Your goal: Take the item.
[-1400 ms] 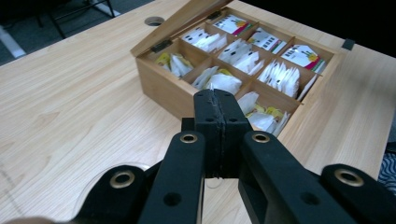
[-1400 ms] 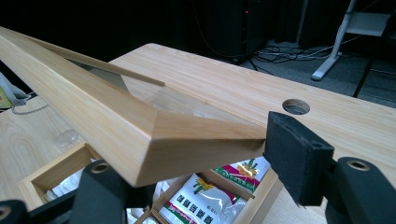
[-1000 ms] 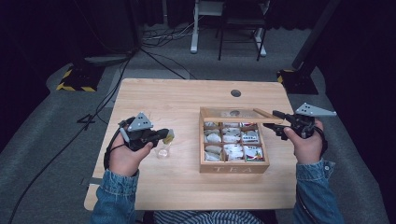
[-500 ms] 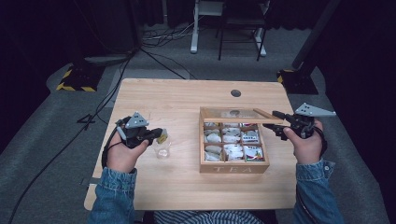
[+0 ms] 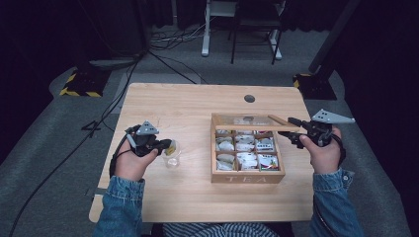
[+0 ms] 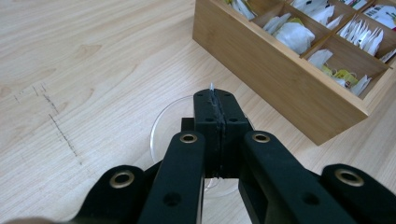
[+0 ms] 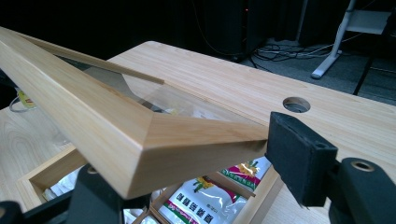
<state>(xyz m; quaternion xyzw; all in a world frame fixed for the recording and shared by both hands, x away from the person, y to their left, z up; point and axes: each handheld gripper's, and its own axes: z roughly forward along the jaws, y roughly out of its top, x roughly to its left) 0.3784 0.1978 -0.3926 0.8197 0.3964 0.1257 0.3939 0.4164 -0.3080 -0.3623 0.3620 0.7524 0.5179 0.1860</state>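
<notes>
A wooden tea box [image 5: 247,173] is kept open: its glass lid [image 7: 116,121] is gripped at one corner by the right gripper [image 5: 295,133]. A tea bag tag [image 6: 211,87] is pinched between the left gripper's [image 6: 217,109] closed jaws above a glass [image 5: 172,154], seemingly so the bag drops inside.

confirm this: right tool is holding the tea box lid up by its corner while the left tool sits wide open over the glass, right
Not quite. The left tool is not wide open; the left gripper view shows it shut, pinching something thin above the glass. The rest holds: the right tool grips the tea box lid at its corner.
</notes>
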